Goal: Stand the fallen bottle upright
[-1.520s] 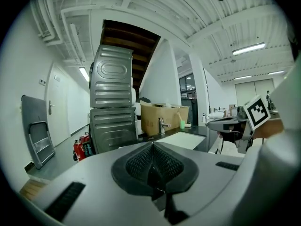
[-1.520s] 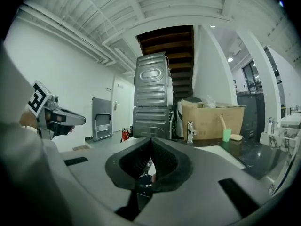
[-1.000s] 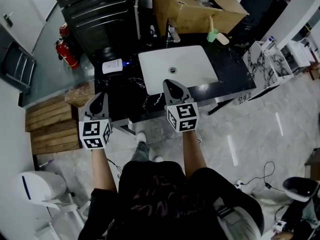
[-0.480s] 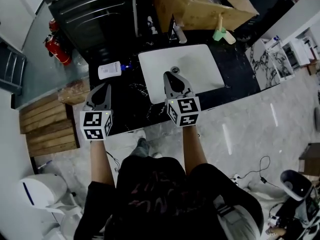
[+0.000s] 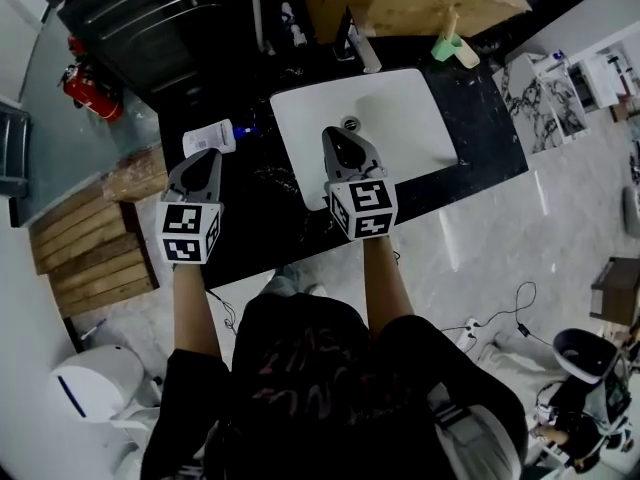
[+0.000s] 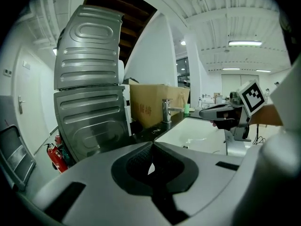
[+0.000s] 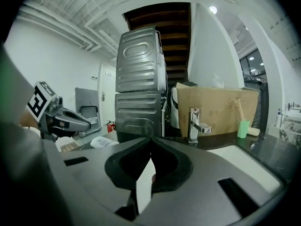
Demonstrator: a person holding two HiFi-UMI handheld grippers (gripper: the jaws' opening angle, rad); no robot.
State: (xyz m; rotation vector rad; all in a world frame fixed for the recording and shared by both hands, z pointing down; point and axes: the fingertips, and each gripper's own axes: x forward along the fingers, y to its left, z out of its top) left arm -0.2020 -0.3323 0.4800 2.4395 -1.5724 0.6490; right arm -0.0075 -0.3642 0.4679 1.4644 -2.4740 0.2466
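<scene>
Both claws closed and empty, bottle down left of the sink.
Nearest: left gripper over the black counter left of the sink, jaws together, nothing in them. Right gripper over the sink's front left part, jaw tips also together, empty. Bottle lies on its side left of the sink, just past the left gripper. Behind the sink: tap, green cup, cardboard box.
</scene>
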